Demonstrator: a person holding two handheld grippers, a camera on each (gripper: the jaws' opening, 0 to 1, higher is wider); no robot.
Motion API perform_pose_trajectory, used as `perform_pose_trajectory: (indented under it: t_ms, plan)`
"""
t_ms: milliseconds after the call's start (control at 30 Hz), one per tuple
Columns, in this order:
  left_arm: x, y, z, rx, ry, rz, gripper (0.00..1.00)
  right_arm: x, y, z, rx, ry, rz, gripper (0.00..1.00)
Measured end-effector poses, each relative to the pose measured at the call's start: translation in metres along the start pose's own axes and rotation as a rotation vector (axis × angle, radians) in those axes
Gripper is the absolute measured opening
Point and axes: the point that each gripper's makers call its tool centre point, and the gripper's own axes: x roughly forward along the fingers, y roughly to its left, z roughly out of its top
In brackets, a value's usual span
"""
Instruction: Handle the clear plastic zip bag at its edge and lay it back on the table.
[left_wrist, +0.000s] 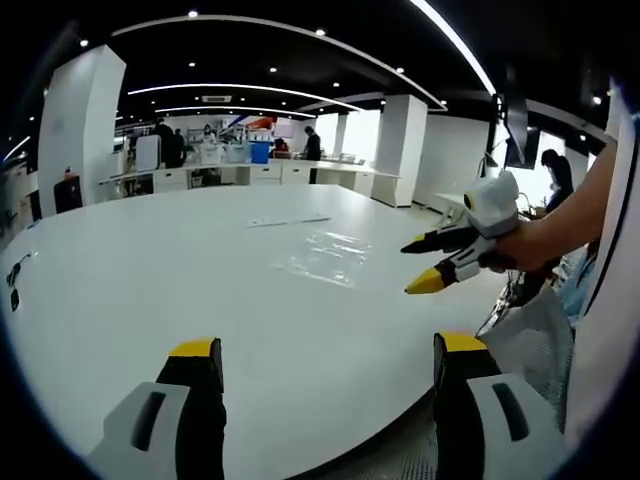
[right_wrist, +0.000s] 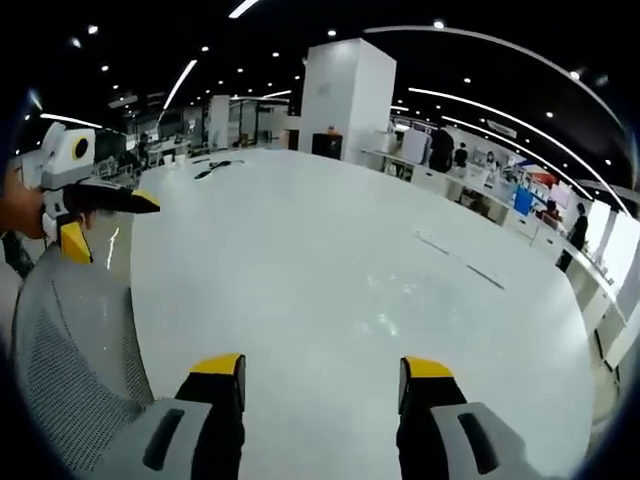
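Both of your grippers are wide open and hold nothing: the left gripper (left_wrist: 325, 358) hangs over the near edge of the white table (left_wrist: 150, 280), and the right gripper (left_wrist: 432, 262) floats off the table's right side. The clear zip bag (left_wrist: 325, 256) lies flat further out, ahead and a bit right of your left one. Your right gripper looks nearer its right edge

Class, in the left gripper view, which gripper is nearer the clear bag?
The right gripper, entering from the right: its yellow tips hang beside the bag, the left gripper's well short.
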Motion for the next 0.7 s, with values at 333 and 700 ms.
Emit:
perform_pose_trajectory:
  t_ms: [333, 700]
  plan:
    - [0.000, 0.002, 0.000, -0.006, 0.003, 0.007, 0.85, 0.035, -0.011, 0.001, -0.044, 0.050, 0.011, 0.55]
    - [-0.001, 0.003, 0.000, -0.010, -0.001, 0.010, 0.84, 0.063, -0.024, -0.009, -0.086, 0.132, 0.003, 0.49]
